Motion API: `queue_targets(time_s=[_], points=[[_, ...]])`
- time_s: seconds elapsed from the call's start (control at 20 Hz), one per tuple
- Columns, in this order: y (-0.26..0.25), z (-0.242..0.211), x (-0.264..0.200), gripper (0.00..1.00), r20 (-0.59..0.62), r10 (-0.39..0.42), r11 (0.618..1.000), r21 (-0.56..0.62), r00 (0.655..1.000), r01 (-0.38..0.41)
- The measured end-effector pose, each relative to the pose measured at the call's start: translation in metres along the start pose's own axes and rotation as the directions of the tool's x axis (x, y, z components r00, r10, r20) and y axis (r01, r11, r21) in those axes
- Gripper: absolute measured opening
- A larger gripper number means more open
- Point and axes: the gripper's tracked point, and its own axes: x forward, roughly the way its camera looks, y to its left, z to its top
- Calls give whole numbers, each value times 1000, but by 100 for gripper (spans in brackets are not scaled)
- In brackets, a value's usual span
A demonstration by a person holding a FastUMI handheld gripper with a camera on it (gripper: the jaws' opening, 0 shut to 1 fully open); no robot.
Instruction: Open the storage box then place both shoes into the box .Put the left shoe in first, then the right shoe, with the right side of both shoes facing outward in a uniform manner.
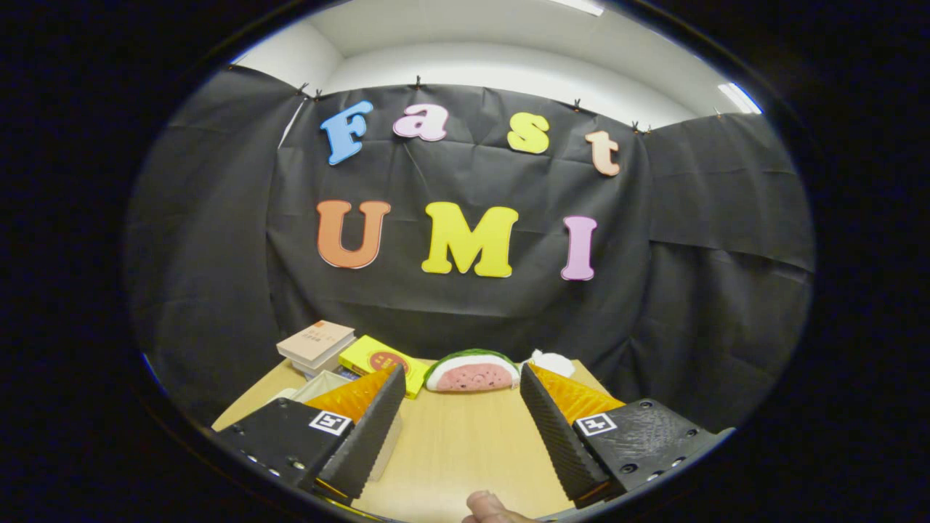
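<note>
Pale translucent plastic, likely the storage box [320, 386], sits on the worktop [465, 443] just behind the left finger, while the gripper [462, 380] hovers with jaws spread, holding nothing.

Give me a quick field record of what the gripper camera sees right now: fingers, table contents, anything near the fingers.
gripper: fingers apart, nothing between them but bare table
surface: light wooden table
beyond fingers: watermelon-slice toy, green rind, pink flesh
left of slice: flat yellow box; stacked beige books
behind left finger: pale translucent container, partly hidden
behind right finger: white crumpled item
near edge: a person's fingertip
</note>
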Motion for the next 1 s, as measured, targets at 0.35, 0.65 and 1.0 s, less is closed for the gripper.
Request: queue_targets(time_s=[0.35,0.65,1.0], points=[[-18,10,-5,96,0,-26,999,25,1000,26],[-29,20,-5,96,-8,-38,998,42,999,38],[-34,16,-4,96,-42,-33,995,91,999,37]])
